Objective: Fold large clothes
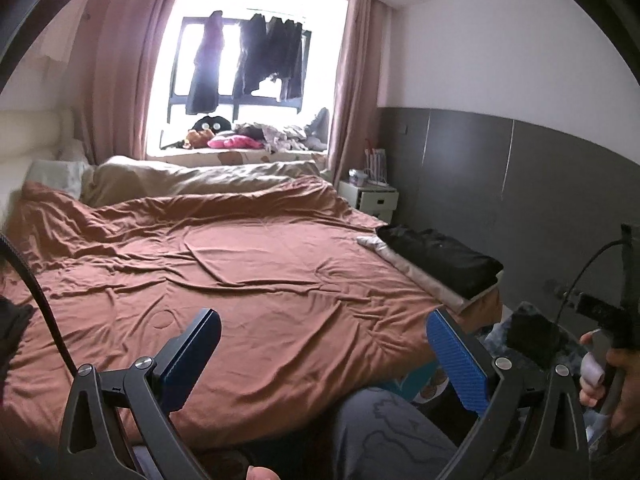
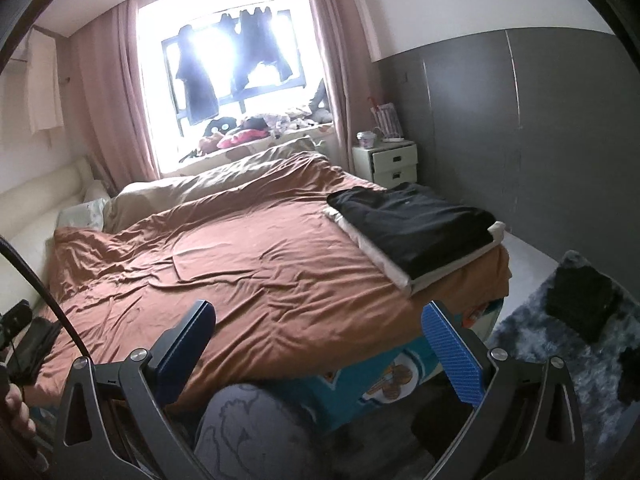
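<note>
Left edge: a dark garment (image 2: 34, 346) lies at the bed's near-left side, one piece as far as I can tell; probably waiting its turn.
Left gripper (image 1: 324, 354): fingers (image 1: 192, 354) released and spread wide, holding nothing, poised over the bed's near edge.
Bed (image 1: 248, 264): one, its brown cover bare across the middle; I judge it is kept free as the folding surface.
Right gripper (image 2: 320, 350): fingers (image 2: 452, 356) likewise spread and empty, above the person's knee (image 2: 248, 420).
Folded stack (image 2: 416, 228): at the bed's right edge, one black garment on top of at least one pale piece; likely parked there so finished work stays clear of the middle.
Rug (image 2: 532, 344): on the floor right of the bed, carrying one clear dark garment (image 2: 578, 306); a second dark shape near the frame edge cannot be made out.
Stage: between garments, judging by two empty grippers.
</note>
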